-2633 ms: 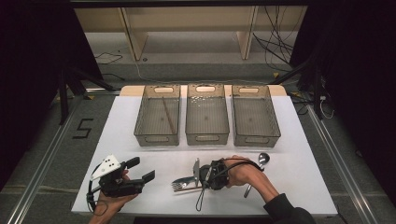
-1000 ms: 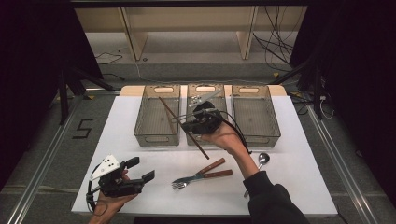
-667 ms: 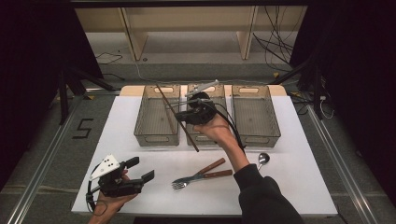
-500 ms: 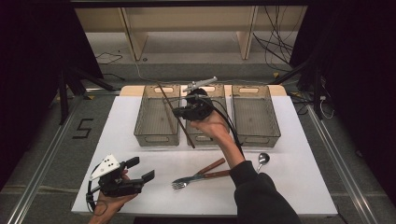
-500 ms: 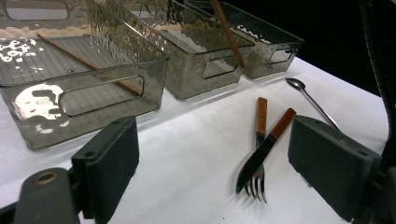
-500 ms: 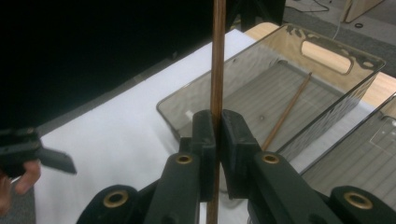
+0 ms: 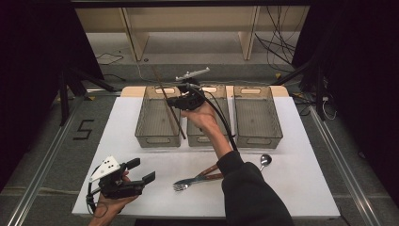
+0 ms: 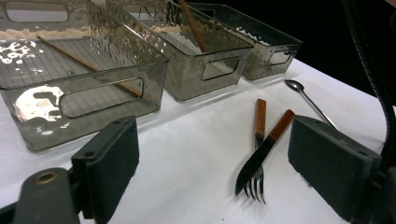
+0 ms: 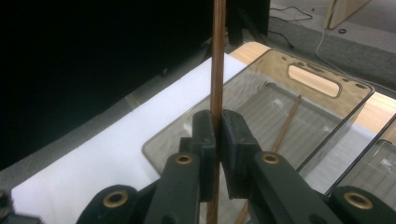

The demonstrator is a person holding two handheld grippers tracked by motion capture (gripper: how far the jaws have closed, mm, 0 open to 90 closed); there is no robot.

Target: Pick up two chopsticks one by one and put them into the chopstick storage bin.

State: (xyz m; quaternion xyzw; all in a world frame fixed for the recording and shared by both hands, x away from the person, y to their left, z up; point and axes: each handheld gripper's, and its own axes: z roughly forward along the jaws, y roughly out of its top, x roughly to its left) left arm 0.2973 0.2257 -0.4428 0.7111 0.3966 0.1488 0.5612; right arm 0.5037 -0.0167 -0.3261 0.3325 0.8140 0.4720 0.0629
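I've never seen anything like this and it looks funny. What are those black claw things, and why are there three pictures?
Those are two grabbing tools, one in each of a person's hands. One picture is from a camera up high. The other two come from little cameras riding on each tool, so you look along its two black jaws.

On the white table stand three see-through bins. The left bin has one brown chopstick lying in it. In front lie a fork, a knife and a spoon.

The right gripper is squeezed shut on another chopstick, held above the bins. The left gripper rests near the table's front edge, jaws wide open, holding nothing.
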